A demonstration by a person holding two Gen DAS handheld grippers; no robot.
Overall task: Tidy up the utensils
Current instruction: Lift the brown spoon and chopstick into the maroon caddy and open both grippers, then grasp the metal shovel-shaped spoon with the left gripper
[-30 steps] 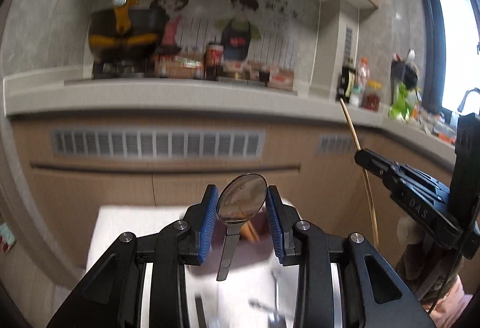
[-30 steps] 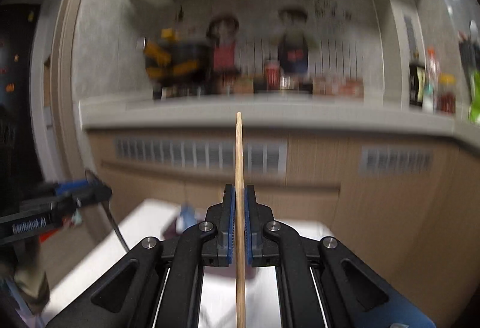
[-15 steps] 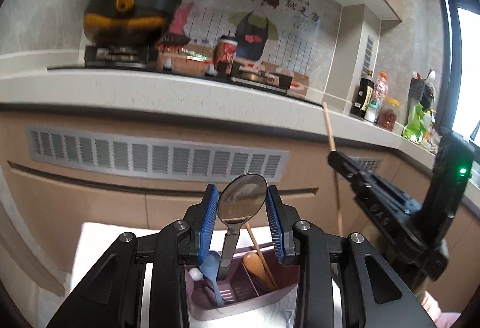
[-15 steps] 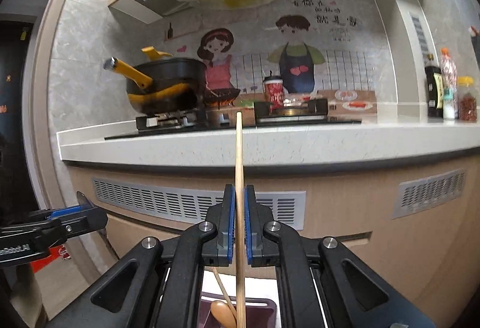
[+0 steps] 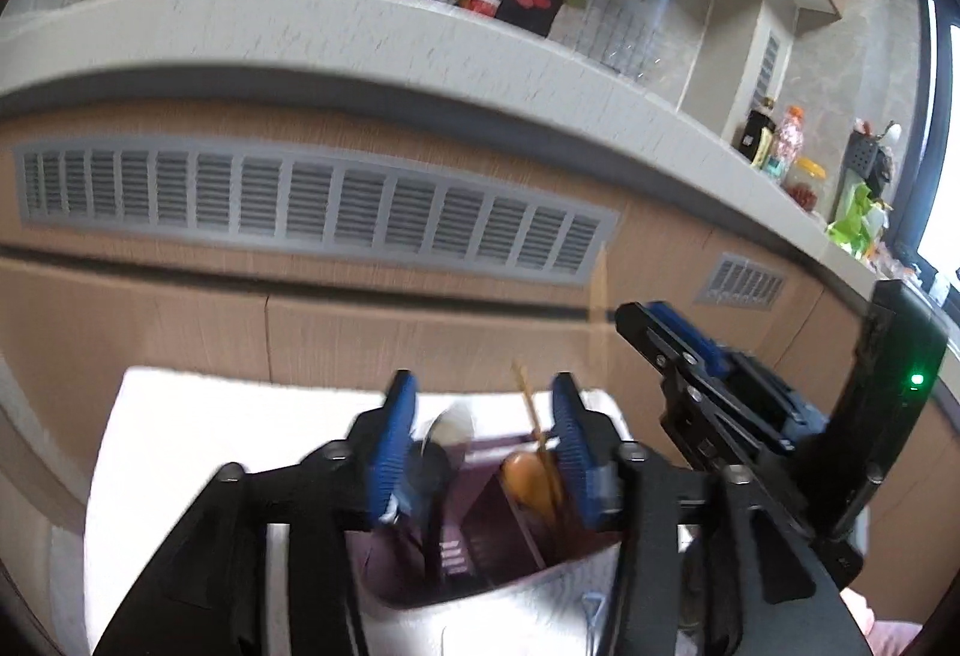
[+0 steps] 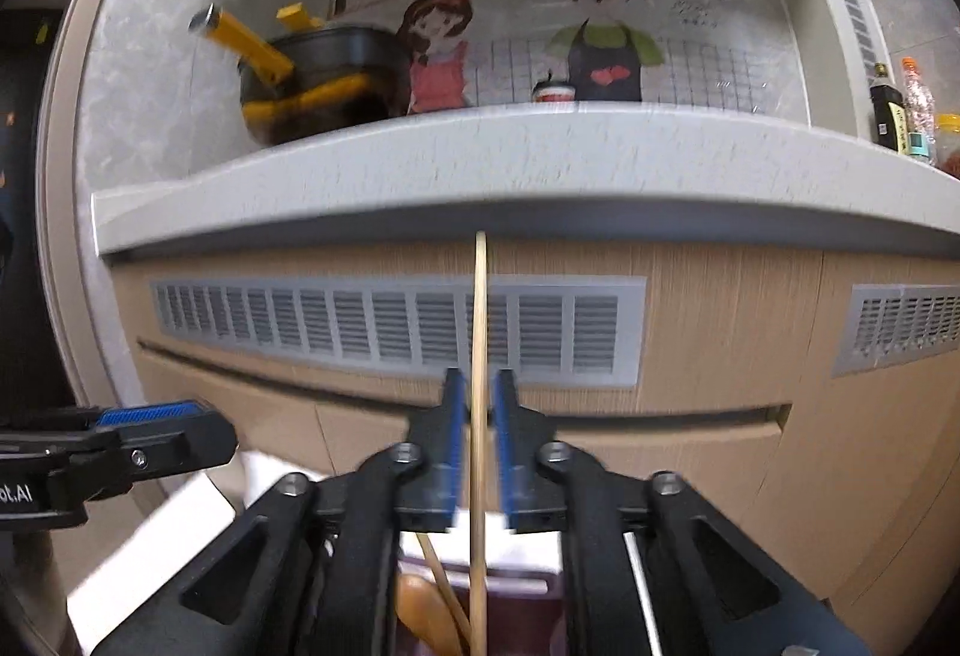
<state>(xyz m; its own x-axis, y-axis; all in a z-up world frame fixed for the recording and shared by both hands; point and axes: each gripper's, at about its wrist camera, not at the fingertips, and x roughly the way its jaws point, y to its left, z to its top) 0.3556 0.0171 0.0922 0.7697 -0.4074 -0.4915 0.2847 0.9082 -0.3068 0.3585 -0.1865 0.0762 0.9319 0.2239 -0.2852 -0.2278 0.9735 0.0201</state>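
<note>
Holding the left gripper (image 5: 483, 407) wide open over the purple holder (image 5: 498, 524) so the loose spoon (image 5: 447, 428) can fall in, and the right gripper (image 6: 478, 404) slightly open around the upright chopstick (image 6: 479, 332), not pinching, so it can slide in too.

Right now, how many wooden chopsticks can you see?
2: one chopstick inside the right gripper, another chopstick leaning in the purple holder beside the wooden spoon. Others may be hidden.
</note>
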